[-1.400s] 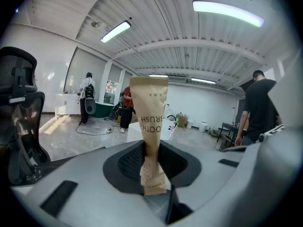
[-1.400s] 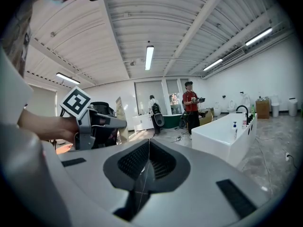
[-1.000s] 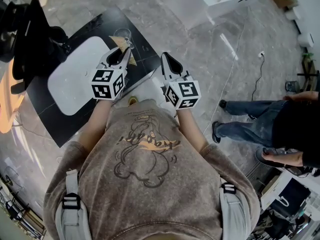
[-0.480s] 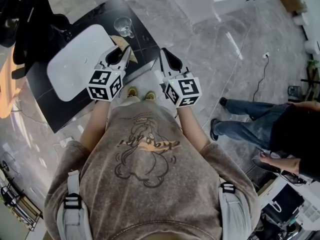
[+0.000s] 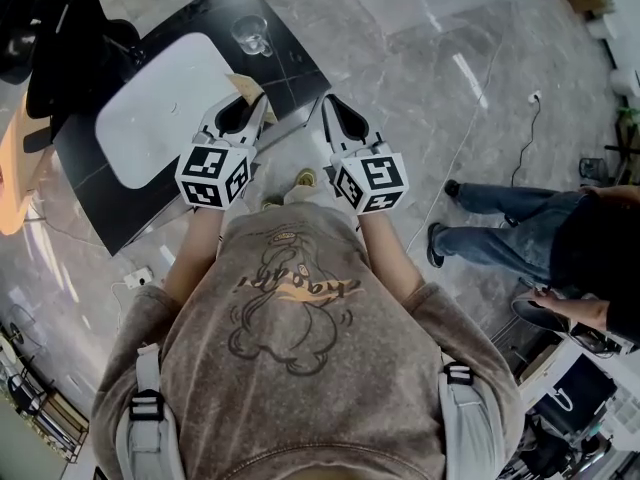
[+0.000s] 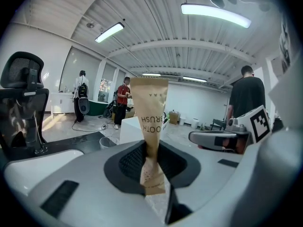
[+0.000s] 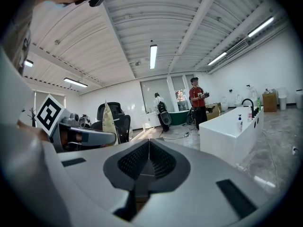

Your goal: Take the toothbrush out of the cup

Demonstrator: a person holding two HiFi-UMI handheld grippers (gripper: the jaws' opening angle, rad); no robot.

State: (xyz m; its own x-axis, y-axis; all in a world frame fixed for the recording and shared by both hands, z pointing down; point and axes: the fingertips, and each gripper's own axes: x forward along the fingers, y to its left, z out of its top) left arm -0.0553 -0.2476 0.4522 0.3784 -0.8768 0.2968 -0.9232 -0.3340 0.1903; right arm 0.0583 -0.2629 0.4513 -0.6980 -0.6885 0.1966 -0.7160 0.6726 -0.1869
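My left gripper point(image 5: 243, 111) is shut on a brown paper toothbrush packet point(image 6: 150, 126), which stands upright between the jaws; its tip point(image 5: 247, 85) shows in the head view. The clear glass cup point(image 5: 251, 35) stands on the black table point(image 5: 290, 63), well beyond the packet and apart from it; in the left gripper view the cup point(image 6: 109, 142) is low and to the left. My right gripper point(image 5: 331, 111) hangs beside the left one over the floor, with its jaws point(image 7: 149, 161) shut and nothing between them. From the right gripper view, the packet point(image 7: 109, 118) rises out of the left gripper.
A white basin point(image 5: 160, 108) lies in the black table. A black office chair point(image 5: 60, 38) stands at the far left. A person in jeans point(image 5: 510, 233) stands on the right. A white counter point(image 7: 229, 126) and a cable point(image 5: 520, 133) on the marble floor lie ahead.
Both grippers have drawn back from the table, the left one carrying the packet away from the cup. The gap between the packet and the cup has grown.
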